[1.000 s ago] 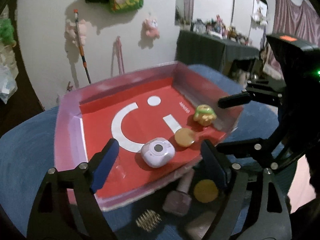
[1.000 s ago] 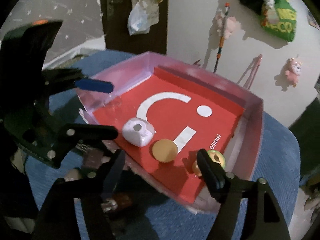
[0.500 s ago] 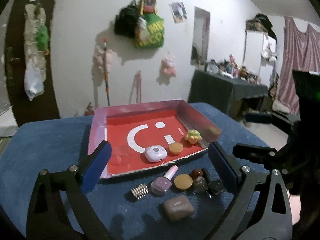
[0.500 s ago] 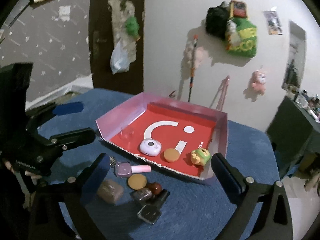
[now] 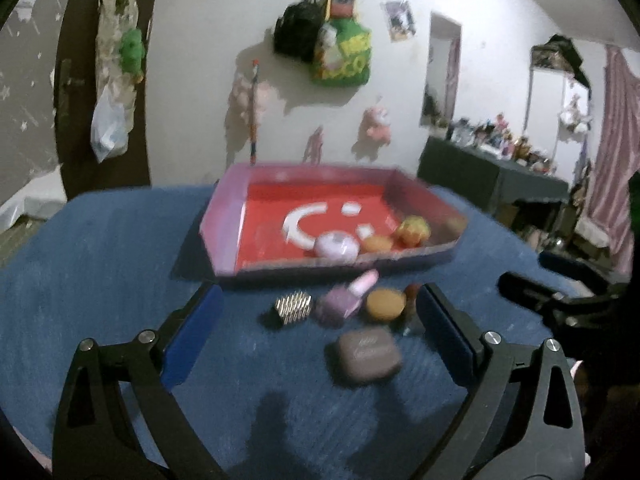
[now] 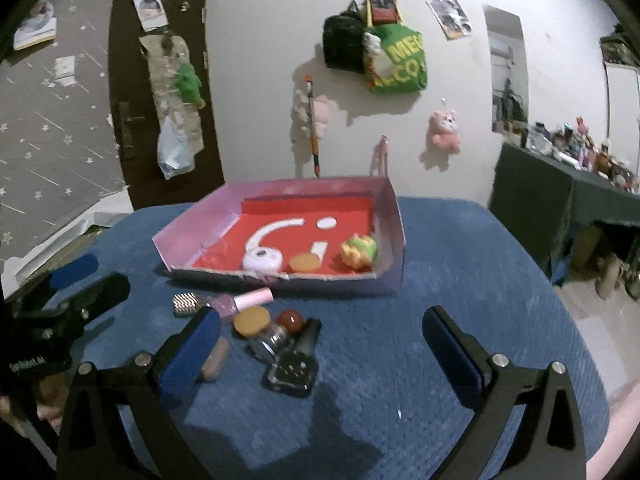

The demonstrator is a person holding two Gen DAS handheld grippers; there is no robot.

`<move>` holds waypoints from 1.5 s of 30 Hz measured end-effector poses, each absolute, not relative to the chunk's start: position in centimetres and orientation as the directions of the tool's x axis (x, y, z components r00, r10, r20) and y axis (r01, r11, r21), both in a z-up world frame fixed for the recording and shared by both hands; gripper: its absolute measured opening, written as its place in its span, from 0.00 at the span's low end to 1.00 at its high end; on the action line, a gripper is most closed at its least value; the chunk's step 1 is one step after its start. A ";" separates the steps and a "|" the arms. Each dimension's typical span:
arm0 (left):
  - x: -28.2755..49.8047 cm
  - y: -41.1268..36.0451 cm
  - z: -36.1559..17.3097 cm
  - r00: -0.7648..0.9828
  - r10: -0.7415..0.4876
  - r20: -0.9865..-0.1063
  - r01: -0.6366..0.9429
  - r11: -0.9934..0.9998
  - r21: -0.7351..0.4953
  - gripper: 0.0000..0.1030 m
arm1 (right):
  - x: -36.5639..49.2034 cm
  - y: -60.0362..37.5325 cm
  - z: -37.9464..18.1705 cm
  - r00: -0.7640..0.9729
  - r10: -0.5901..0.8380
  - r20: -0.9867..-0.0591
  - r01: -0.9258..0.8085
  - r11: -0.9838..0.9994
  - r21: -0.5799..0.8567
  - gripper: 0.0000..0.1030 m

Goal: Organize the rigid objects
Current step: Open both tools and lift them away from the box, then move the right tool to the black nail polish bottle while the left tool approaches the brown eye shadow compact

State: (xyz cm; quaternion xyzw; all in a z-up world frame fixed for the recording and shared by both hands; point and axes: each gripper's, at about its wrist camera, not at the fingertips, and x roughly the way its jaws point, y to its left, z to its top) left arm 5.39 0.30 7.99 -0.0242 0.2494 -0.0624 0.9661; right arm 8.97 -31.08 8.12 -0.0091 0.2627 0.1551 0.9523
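A pink box with a red bottom [image 5: 224, 236] [image 6: 394, 216] stands on the blue table. Inside it lie a white round case [image 5: 336, 246] [image 6: 262, 260], an orange disc [image 5: 377, 243] [image 6: 305, 262] and a yellow-green toy [image 5: 412, 230] [image 6: 359, 251]. In front of the box lie a silver ridged block [image 5: 293, 307] [image 6: 187, 303], a purple nail polish bottle [image 5: 348, 296] [image 6: 240, 302], an orange disc [image 5: 385, 304] [image 6: 251, 320], a brown case [image 5: 368, 354] [image 6: 214, 362], a red bead [image 6: 291, 319] and dark bottles [image 6: 294, 364]. My left gripper [image 5: 316, 340] and my right gripper [image 6: 320, 344] are open and empty, held back from these items.
The blue cloth table [image 6: 460, 272] falls away at its rounded edges. A dark door [image 6: 160, 80] and a wall with hanging bags [image 6: 384, 56] and plush toys stand behind. A dark cabinet [image 6: 568, 196] with clutter is at the right.
Both grippers have pulled back and up from the box. The loose items in front of it have come into view. Nothing was picked up.
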 end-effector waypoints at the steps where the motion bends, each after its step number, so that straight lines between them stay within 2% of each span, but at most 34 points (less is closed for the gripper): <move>1: 5.6 0.3 7.4 0.858 -0.134 -0.496 0.107 0.991 -0.083 0.96 | 9.0 -31.1 7.6 0.813 0.283 -0.508 -0.293 0.954 0.063 1.00; 7: 6.3 0.4 4.9 0.808 -0.151 -0.569 0.099 0.988 -0.122 0.96 | 9.2 -30.8 4.7 0.789 0.257 -0.558 -0.272 0.960 0.058 1.00; 14: 6.5 -0.2 4.2 0.786 -0.169 -0.595 0.123 0.986 -0.117 0.96 | 10.1 -30.6 2.4 0.741 0.254 -0.622 -0.271 0.960 0.070 1.00; 27: 7.3 -0.5 4.0 0.747 -0.203 -0.634 0.147 0.979 -0.141 0.96 | 12.9 -29.1 1.3 0.666 0.230 -0.710 -0.284 0.958 0.043 1.00; 31: 8.0 -0.9 3.7 0.719 -0.209 -0.663 0.149 0.978 -0.147 0.96 | 13.3 -29.0 1.2 0.662 0.190 -0.724 -0.273 0.962 0.003 1.00; 38: 9.3 -1.7 3.2 0.666 -0.230 -0.709 0.151 0.973 -0.174 0.96 | 13.7 -31.3 1.0 0.649 0.193 -0.736 -0.245 0.969 0.038 1.00; 45: 10.4 -2.5 2.6 0.637 -0.185 -0.748 0.159 0.981 -0.107 0.96 | 13.6 -32.6 1.2 0.645 0.235 -0.727 -0.248 0.964 0.091 1.00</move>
